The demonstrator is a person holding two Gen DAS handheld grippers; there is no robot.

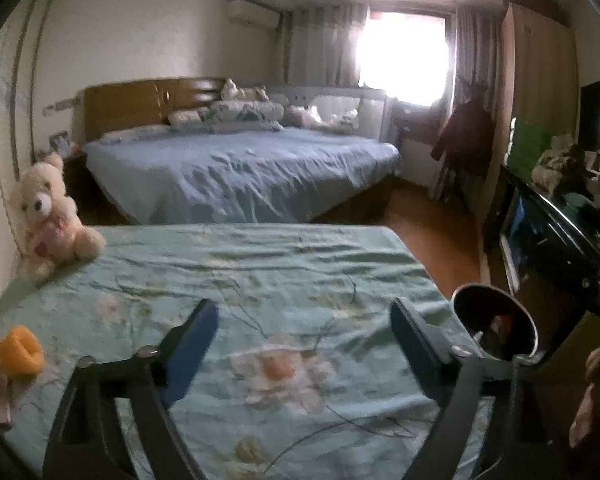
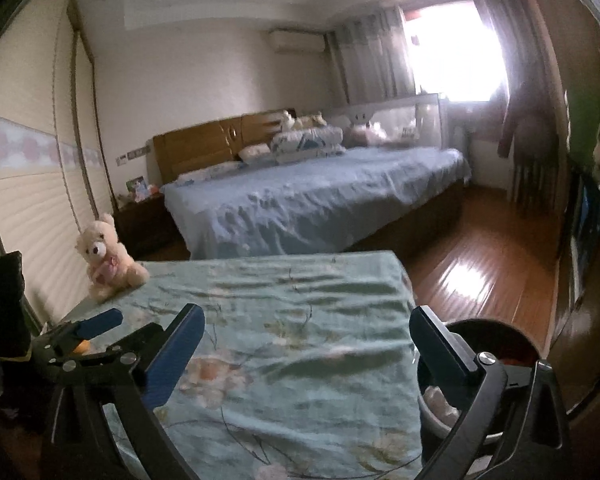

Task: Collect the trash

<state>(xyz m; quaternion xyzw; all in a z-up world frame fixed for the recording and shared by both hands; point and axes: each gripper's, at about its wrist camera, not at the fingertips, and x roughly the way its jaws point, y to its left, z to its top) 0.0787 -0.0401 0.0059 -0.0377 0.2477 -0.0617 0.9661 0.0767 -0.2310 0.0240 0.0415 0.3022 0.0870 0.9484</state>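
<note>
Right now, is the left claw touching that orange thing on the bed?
Apart. The left wrist view shows the open left claw over bare sheet, the orange thing off to its left.

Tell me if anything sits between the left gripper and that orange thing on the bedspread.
Nothing visible does. The orange piece lies on the floral bedspread off to the left of the open left gripper, with only bare cloth between. The teddy bear sits farther back, clear of that path.

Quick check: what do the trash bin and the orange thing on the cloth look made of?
Trash bin: looks like metal, its rim shiny with bright glints; the inside is dark. Orange thing: matte, soft-edged, ring-like, perhaps peel or foam; too blurred to say.
</note>
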